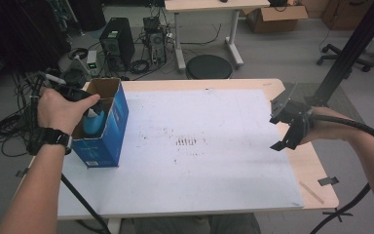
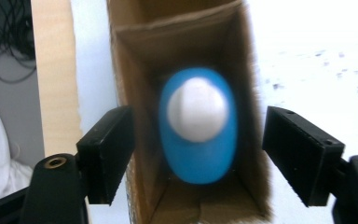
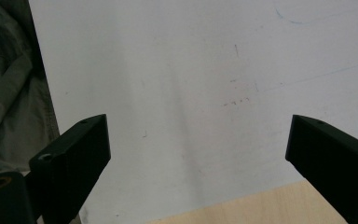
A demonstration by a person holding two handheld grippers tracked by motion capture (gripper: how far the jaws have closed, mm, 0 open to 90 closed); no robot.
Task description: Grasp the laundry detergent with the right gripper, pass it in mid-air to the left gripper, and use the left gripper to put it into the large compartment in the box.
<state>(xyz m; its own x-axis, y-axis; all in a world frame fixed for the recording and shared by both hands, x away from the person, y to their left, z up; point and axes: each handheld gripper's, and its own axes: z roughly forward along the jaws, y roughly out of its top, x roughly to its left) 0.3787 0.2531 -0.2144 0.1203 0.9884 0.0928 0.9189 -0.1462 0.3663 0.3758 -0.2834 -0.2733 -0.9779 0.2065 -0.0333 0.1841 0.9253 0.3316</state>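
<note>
A blue cardboard box (image 1: 108, 127) with its top open stands at the left of the white sheet (image 1: 209, 156). Inside it stands a blue bottle with a white cap (image 2: 198, 126), also seen as the bottle (image 1: 93, 122) in the high view. My left gripper (image 2: 198, 154) hangs open right above the box's mouth, its jaws spread wider than the box, nothing touching them. The left gripper (image 1: 80, 96) is mostly covered by the hand. My right gripper (image 1: 289, 129) is open over the sheet's right edge; the right gripper (image 3: 198, 149) holds nothing.
The white sheet covers most of the wooden table (image 1: 316, 175). Grey trousers (image 3: 9, 93) show beyond the table edge. On the floor behind are a computer tower (image 1: 118, 41), cables, a round stool (image 1: 208, 67) and a second desk (image 1: 214, 5).
</note>
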